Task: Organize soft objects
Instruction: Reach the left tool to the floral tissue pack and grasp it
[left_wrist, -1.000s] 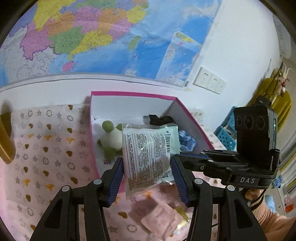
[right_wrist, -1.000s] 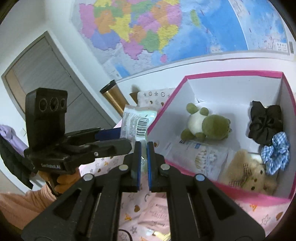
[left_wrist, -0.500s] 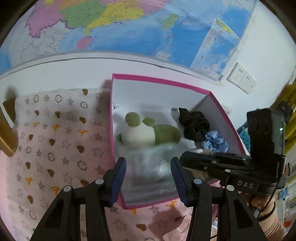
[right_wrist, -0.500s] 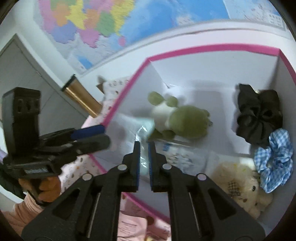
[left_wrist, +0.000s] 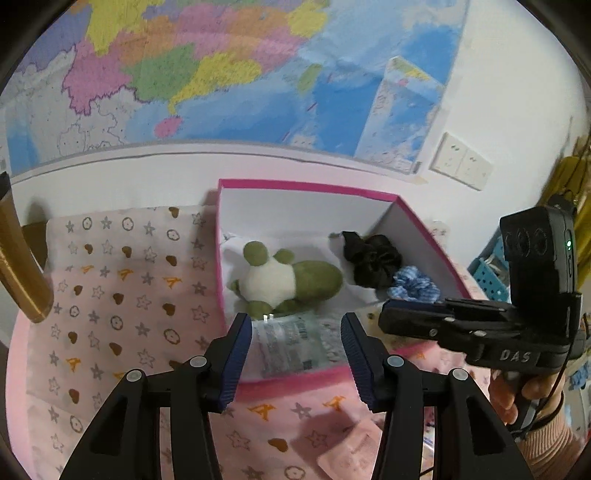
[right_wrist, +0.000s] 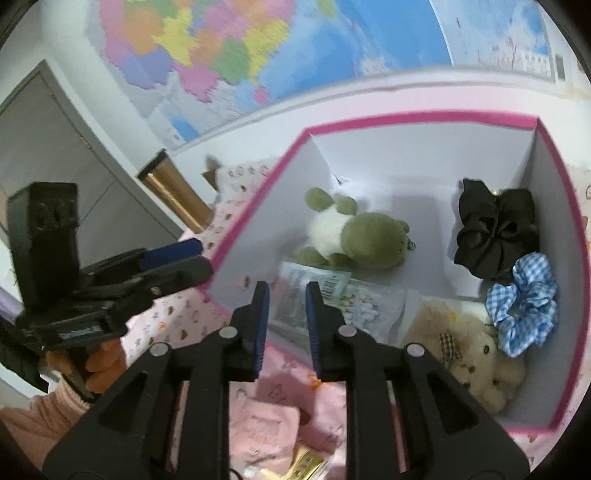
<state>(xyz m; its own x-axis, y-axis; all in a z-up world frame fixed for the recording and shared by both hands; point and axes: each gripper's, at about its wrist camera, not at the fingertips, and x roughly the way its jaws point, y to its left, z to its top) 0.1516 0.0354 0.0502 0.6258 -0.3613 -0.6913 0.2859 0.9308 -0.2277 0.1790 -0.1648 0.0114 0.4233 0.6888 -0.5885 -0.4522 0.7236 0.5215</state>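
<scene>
clear packet (left_wrist: 295, 345) lies inside pink box (left_wrist: 306, 186) corner; left gripper (left_wrist: 293, 341) apart; right gripper (right_wrist: 284, 314) opening, empty

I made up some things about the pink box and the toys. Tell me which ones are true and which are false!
1. The green and white plush toy lies inside the pink box. True.
2. The black scrunchie is on the tablecloth outside the box. False: it is in the box, next to the blue checked scrunchie.
3. A beige teddy bear lies in the box. True.
4. The right claw is squeezing the clear packet. False: its jaws are opening and the packet lies in the box.
5. The box is empty. False: it holds toys, scrunchies and packets.
</scene>
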